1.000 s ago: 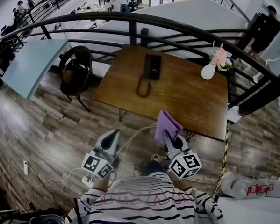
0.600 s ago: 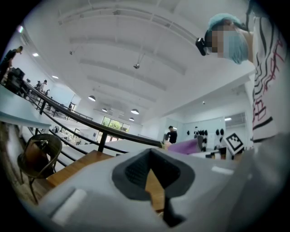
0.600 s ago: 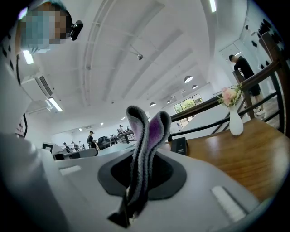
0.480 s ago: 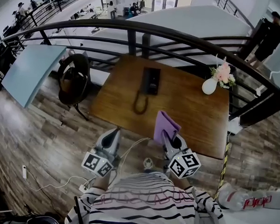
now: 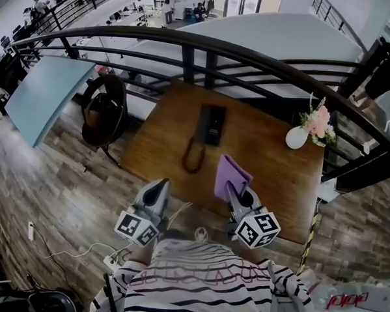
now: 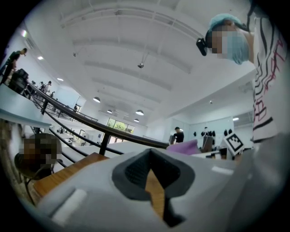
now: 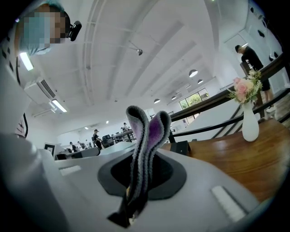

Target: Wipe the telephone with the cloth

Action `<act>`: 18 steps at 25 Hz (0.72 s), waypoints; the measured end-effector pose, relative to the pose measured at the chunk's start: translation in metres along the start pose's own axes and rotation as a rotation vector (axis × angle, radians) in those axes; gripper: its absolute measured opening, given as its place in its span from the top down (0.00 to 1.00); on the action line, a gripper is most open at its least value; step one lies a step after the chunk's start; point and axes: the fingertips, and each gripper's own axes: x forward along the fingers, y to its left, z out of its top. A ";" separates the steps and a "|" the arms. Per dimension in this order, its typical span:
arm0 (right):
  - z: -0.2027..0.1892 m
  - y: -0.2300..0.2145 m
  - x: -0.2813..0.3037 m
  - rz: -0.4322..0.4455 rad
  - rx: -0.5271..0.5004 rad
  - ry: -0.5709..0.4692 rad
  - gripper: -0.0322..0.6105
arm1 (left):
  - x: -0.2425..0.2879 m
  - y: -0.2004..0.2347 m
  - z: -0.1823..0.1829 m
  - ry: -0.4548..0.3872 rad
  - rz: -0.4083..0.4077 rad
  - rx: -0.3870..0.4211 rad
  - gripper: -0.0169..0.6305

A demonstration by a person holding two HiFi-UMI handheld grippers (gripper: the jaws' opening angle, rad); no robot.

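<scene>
A black telephone point(image 5: 211, 123) with a coiled cord point(image 5: 194, 156) lies on the far middle of the wooden table point(image 5: 272, 176). My right gripper point(image 5: 235, 190) is shut on a purple cloth point(image 5: 231, 176), which stands up from the jaws over the table's near edge. In the right gripper view the folded cloth point(image 7: 147, 131) rises between the jaws of the right gripper point(image 7: 142, 181), with the telephone point(image 7: 181, 147) small behind it. My left gripper point(image 5: 155, 194) hangs left of the table's near corner, shut and holding nothing. The left gripper view shows the left gripper point(image 6: 152, 170) with jaws together.
A white vase of pink flowers point(image 5: 297, 136) stands on the table's far right corner. A dark curved railing point(image 5: 207, 48) runs behind the table. A black round chair point(image 5: 105, 108) and a pale blue tabletop point(image 5: 42, 92) are at the left. Cables point(image 5: 79, 250) lie on the floor.
The person has stepped closer to the table, so the table and telephone sit lower and nearer in the head view. Both grippers keep the same pose, cloth still held.
</scene>
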 end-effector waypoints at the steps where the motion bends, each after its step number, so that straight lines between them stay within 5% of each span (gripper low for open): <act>1: 0.001 -0.004 0.006 0.001 0.000 0.004 0.89 | 0.003 0.004 -0.001 0.002 0.005 -0.003 0.97; 7: 0.000 -0.004 0.041 -0.015 0.016 0.012 0.89 | 0.014 0.041 0.003 0.016 0.004 -0.021 0.97; 18: 0.014 0.025 0.141 -0.137 0.046 -0.056 0.89 | 0.049 0.150 0.052 0.047 -0.145 -0.003 0.97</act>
